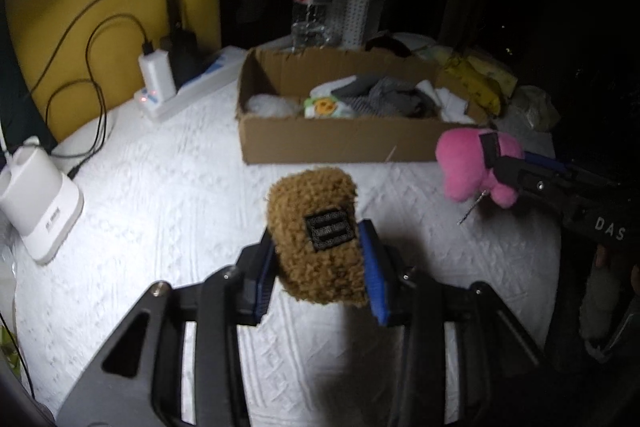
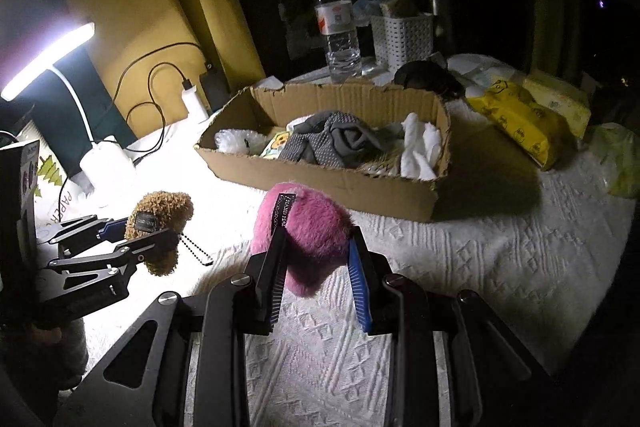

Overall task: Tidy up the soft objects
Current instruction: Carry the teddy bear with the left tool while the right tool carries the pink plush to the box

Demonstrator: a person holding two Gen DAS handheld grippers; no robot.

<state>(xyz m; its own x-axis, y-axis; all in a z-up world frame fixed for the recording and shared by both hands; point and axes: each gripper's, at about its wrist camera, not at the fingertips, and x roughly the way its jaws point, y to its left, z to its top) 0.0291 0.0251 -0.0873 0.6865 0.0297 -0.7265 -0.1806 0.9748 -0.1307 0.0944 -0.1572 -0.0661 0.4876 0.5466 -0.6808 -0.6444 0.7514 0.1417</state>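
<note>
Two plush toys hang above the white bedspread (image 2: 460,267), brown plush (image 1: 316,235) clamped in the left gripper (image 1: 320,259), pink plush (image 2: 312,231) in the right gripper (image 2: 316,267); next, I judge, carry both over the cardboard box (image 2: 320,183) and release.

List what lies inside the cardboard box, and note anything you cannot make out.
Inside the cardboard box: bubble wrap, a cartoon-print packet, grey cloths, white cloth. Whatever lies beneath the pile is covered.
</note>
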